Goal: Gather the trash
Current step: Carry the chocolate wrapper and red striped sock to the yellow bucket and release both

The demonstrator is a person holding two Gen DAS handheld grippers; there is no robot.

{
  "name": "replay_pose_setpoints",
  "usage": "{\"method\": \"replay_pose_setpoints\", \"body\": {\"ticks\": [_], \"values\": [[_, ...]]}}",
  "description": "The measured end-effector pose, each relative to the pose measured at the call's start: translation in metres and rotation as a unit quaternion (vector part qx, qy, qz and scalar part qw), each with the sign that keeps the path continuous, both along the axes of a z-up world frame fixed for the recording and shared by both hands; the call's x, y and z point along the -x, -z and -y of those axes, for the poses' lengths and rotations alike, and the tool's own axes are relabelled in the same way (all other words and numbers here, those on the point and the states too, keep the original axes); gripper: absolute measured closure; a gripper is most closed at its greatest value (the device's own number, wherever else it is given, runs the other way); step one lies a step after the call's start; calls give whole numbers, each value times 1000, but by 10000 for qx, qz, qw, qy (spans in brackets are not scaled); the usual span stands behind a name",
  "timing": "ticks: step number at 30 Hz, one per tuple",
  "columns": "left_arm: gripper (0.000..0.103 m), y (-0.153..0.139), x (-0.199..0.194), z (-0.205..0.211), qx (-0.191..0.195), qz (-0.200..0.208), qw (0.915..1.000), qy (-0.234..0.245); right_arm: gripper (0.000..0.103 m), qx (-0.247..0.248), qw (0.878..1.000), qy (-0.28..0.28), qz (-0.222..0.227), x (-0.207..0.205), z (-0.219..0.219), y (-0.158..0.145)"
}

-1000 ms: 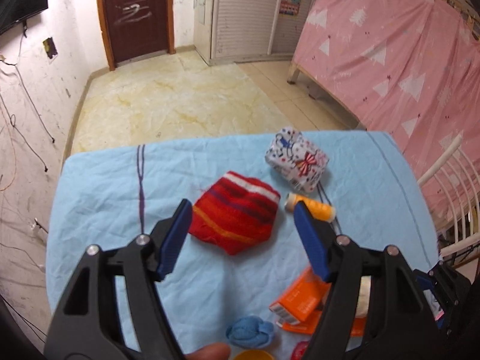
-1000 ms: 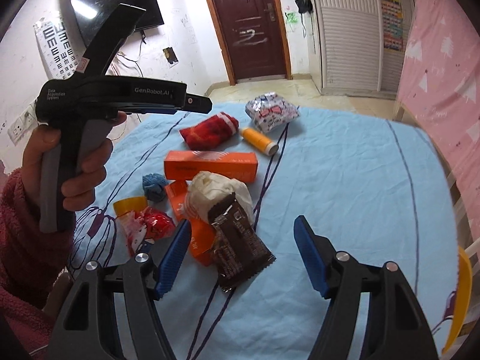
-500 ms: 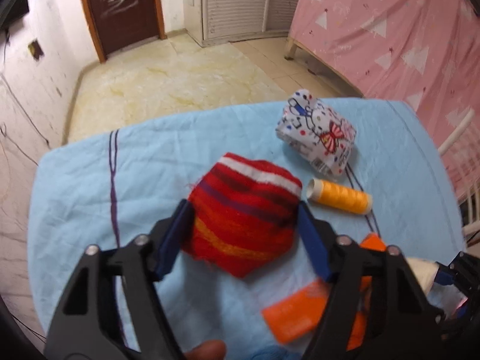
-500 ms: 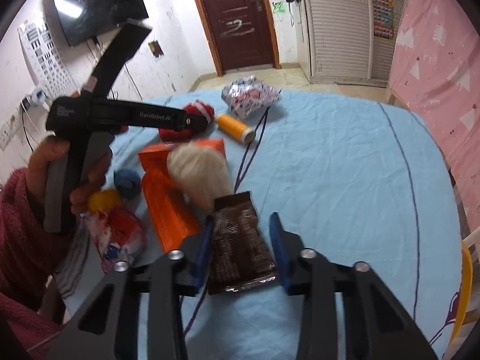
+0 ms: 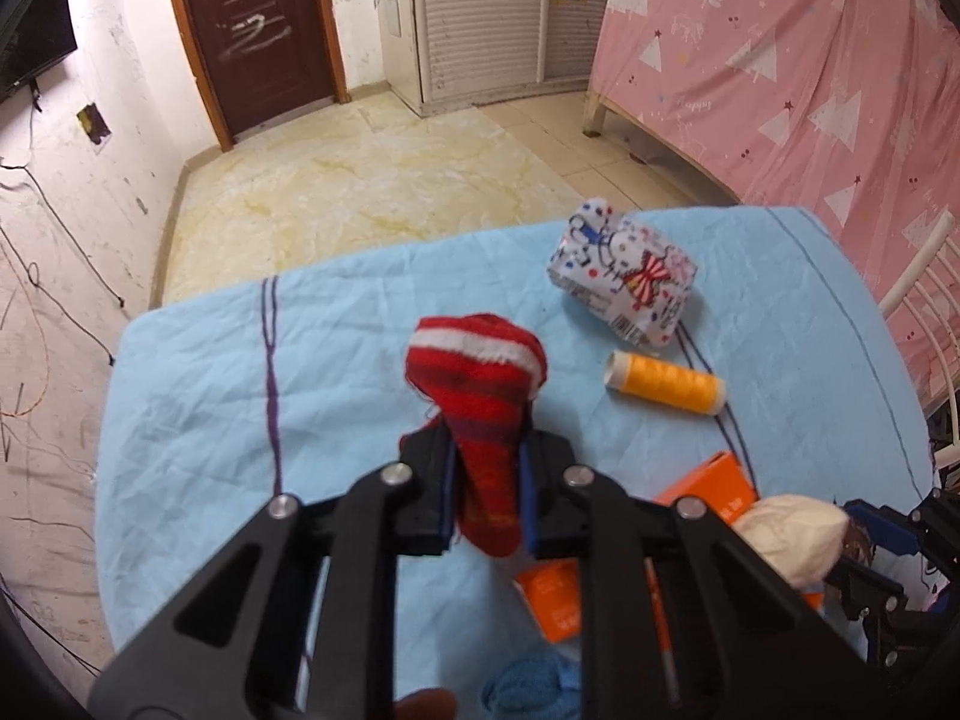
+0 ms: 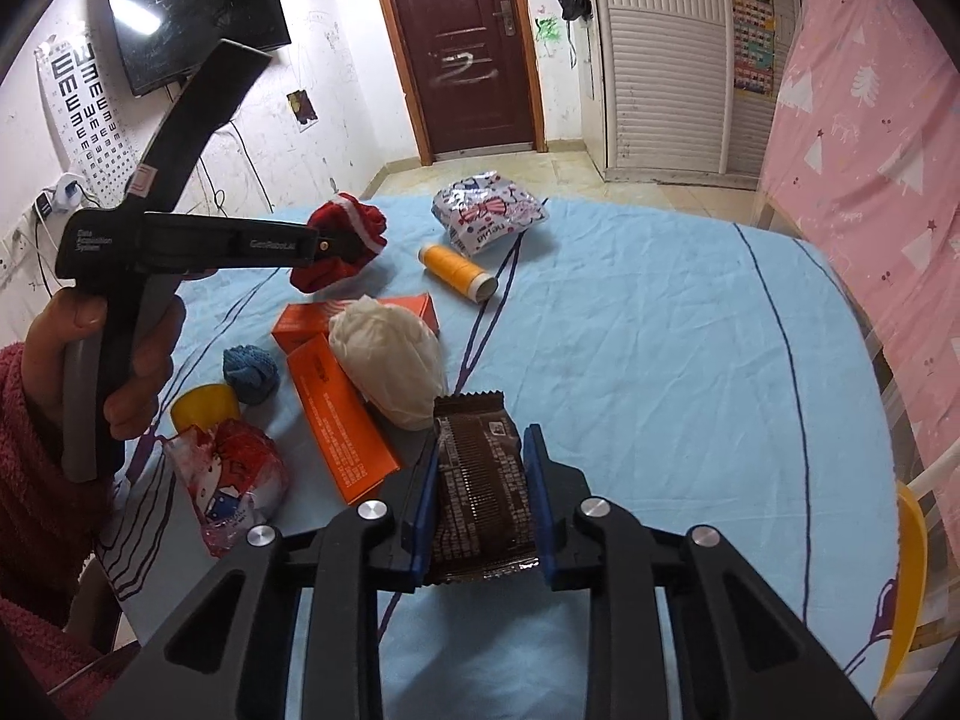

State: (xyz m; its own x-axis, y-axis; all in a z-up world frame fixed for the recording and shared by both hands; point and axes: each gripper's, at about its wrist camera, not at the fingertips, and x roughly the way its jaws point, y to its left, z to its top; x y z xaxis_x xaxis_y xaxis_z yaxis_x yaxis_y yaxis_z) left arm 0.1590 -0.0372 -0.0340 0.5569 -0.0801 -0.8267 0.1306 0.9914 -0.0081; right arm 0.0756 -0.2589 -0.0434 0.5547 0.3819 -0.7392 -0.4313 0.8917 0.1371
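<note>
My left gripper (image 5: 485, 495) is shut on a red striped sock (image 5: 480, 384) and holds it up above the blue tablecloth (image 5: 240, 372); it also shows in the right wrist view (image 6: 345, 240). My right gripper (image 6: 480, 504) is shut on a brown snack wrapper (image 6: 480, 480), just above the cloth. Loose on the table lie a white crumpled wad (image 6: 390, 360), two orange boxes (image 6: 339, 420), a blue ball of cloth (image 6: 252, 372), a yellow cup (image 6: 204, 411) and a red cartoon packet (image 6: 234, 480).
A white cartoon-print packet (image 5: 624, 282) and an orange thread spool (image 5: 666, 387) lie at the far side of the table. A pink patterned curtain (image 5: 810, 78) hangs to the right. A yellow chair edge (image 6: 909, 570) stands at the table's right.
My left gripper closed on the red sock and lifted it off the cloth. My right gripper closed on the brown wrapper and holds it.
</note>
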Motion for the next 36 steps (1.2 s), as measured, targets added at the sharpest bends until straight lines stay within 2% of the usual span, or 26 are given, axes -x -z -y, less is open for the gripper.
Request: {"method": "replay_pose_setpoints", "body": {"ticks": [9,16,28,36], "values": [[88,-33,21,18,19,311,9994,128,83,-173,9997,68,133,14,13,-13],[88,-54,39,57,222,463,9978,422,83,-333,9985,324,290,25,44,-23],[88,-68,60,138,303,597,9921,1066,83,-577,9934,868,473,37,112,-28],[88,-69,70,186,420,500,9883,1378,83,-646,9890,1217,541,40,154,-26]]}}
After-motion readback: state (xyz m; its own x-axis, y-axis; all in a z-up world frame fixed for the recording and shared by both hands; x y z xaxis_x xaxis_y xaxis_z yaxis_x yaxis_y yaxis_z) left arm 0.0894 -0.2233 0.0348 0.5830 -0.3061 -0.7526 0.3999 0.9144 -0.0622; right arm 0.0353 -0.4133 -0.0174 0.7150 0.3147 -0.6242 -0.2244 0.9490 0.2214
